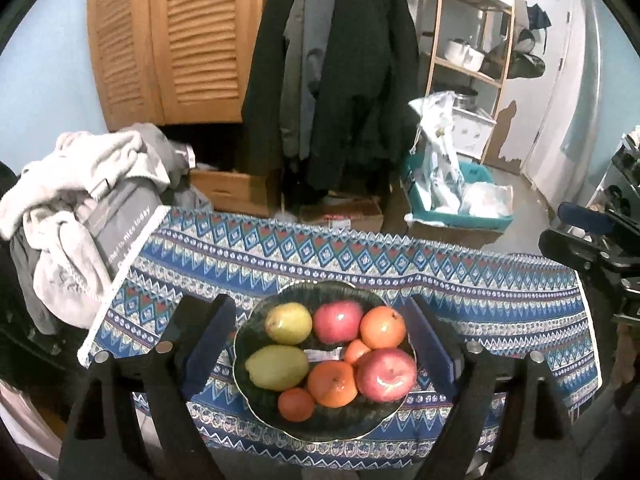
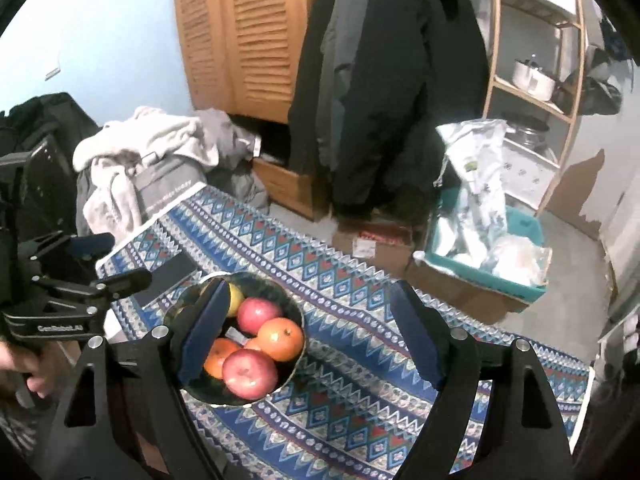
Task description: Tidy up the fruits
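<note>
The bowl (image 1: 320, 424) of fruit sits on the surface straight ahead of and below the left gripper (image 1: 324, 350), framed by its empty, spread jaws; from the right gripper (image 2: 310, 340), equally released, it lies ahead-left.

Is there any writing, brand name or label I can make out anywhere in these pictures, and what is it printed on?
"GenRobot.AI", roughly as it reads: white letters on the black frame of the left hand-held gripper.
"...nice today", partly legible: pale print on the grey cloth beside the table.
White sticker among the fruit in the bowl: too small to read.
Label on the cardboard box on the floor: blurred.
</note>
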`<state>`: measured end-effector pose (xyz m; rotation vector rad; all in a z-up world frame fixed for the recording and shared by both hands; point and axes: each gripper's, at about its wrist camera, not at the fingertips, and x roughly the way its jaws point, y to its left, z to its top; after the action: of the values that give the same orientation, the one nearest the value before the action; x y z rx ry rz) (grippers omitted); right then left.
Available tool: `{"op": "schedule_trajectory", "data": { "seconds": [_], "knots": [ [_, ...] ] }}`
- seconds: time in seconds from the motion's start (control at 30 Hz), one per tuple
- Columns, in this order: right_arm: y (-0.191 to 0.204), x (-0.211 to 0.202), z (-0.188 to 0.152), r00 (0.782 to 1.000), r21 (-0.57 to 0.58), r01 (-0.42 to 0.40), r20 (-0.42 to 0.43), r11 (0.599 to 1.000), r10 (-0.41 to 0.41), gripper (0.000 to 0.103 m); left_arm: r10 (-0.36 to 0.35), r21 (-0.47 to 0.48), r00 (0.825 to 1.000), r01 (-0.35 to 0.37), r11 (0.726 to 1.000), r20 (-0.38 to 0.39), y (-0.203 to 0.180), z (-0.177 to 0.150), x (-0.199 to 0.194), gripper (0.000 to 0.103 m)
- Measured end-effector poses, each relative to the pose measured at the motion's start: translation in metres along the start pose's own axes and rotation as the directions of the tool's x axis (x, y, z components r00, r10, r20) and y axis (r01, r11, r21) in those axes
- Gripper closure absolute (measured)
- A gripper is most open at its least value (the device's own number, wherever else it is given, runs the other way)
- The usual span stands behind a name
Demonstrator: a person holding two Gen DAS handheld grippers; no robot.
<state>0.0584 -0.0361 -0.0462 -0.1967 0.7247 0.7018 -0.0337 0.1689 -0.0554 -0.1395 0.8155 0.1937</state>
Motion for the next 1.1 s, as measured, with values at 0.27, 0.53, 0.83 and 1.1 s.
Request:
{"op": "schedule_trajectory", "data": {
  "seconds": [0.27, 0.53, 0.83, 1.1],
  "knots": [
    [-0.011, -0.011, -0.003, 1.0, 0.028, 0.02, 0.017, 0.999, -0.021, 0.021, 0.003, 0.015, 0.998, -0.004, 1.0, 0.063, -0.011, 0.006, -0.017, 0.005],
    [-0.013, -0.023, -0.01, 0.999, 0.053, 0.024, 0.032, 0.998, -0.026, 0.021, -0.006, 0.045, 0.996, 0.002, 0.999, 0.091, -0.023, 0.009, -0.029, 0.002],
    [-0.016, -0.026, -0.013, 0.999, 0.06, 0.028, 0.034, 0.998, -0.03, 0.02, -0.007, 0.057, 0.993, 0.0, 0.998, 0.121, -0.032, 0.011, -0.037, 0.002],
    [-0.021, -0.028, -0.013, 0.999, 0.066, 0.03, 0.028, 0.997, -0.032, 0.02, 0.003, 0.039, 0.992, -0.007, 0.999, 0.123, -0.032, 0.012, -0.038, 0.002]
  ]
}}
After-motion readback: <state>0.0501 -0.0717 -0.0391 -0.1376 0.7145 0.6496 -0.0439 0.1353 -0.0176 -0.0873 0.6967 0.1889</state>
